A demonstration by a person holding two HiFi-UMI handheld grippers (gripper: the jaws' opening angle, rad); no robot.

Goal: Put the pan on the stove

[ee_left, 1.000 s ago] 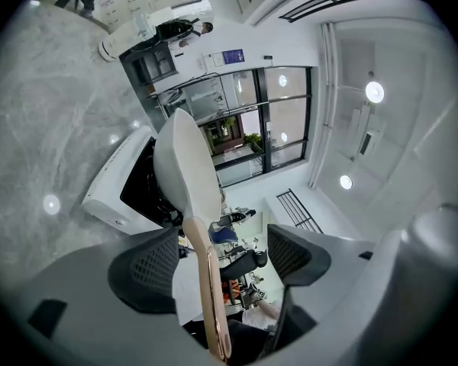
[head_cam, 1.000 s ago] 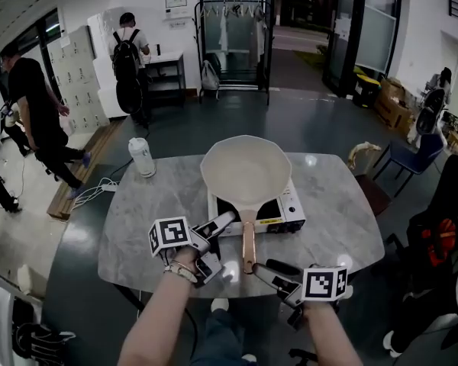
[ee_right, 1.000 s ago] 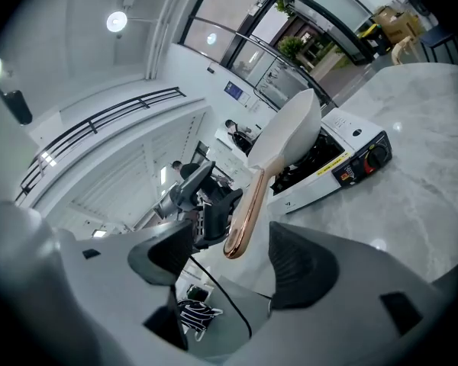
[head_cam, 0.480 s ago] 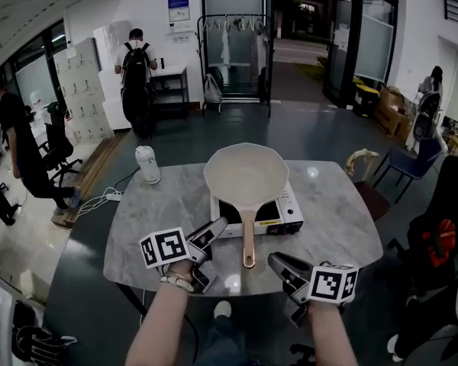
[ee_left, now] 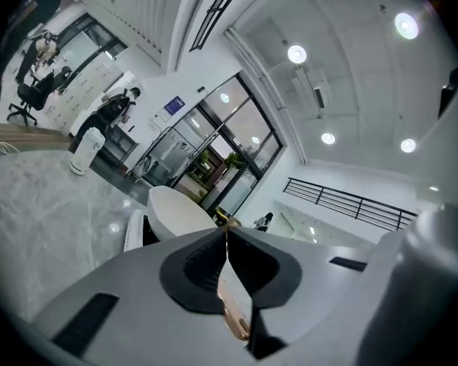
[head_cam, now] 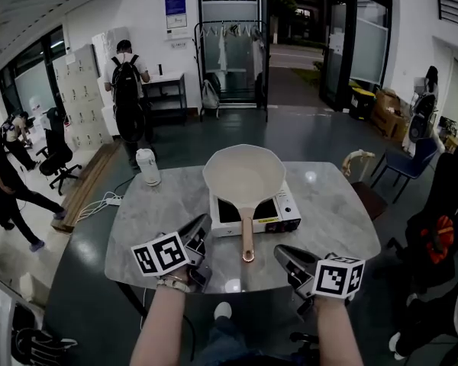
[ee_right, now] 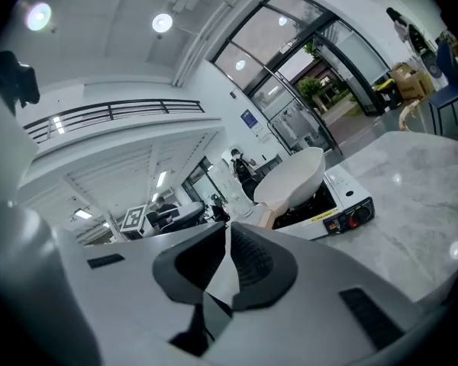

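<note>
Writing: blue poster on the back wall, print too small to read. Yellow label strip on the stove's front edge, also unreadable. Black-and-white square markers on both gripper cubes.

Surface: grey marble table with rounded corners. A white bottle stands near its far left corner. The room is a big hall with a dark shiny floor, glass doors at the back, a clothes rack, pale lockers on the left and a person with a backpack beside them.

The pan, cream inside, sits on the white stove at the table's middle. Its long axis runs far to near. The handle points straight at me, sticking out past the stove's front over the table.

My left gripper is clenched with nothing in it, left of the handle and apart from it. My right gripper is closing, its jaws almost together with nothing between them, right of the handle's end and not touching it.
</note>
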